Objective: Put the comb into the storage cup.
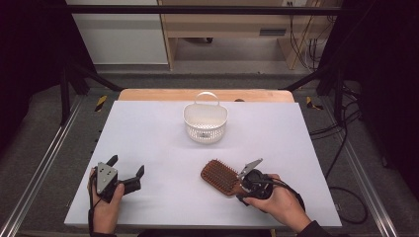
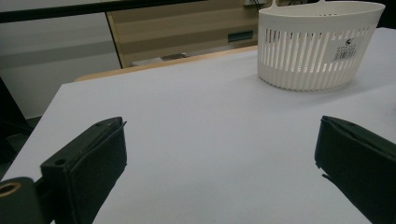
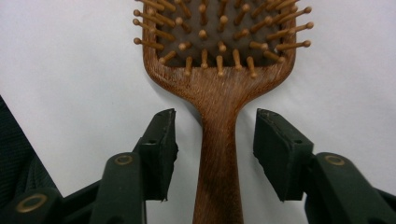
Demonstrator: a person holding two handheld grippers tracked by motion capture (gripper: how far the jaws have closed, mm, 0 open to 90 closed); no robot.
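A brown wooden paddle hairbrush lies bristles up on the white table near its front right. Its handle runs between the jaws of my right gripper, with a gap on each side, so the pads do not touch it. That right gripper is held in a hand at the brush's handle end. My left gripper rests at the front left of the table, jaws wide apart with nothing between them. A white slotted basket with a handle stands at the back middle.
The white table top stretches between the grippers and the basket. A wooden strip edges its far side. Dark frame legs and cables stand on the floor at both sides.
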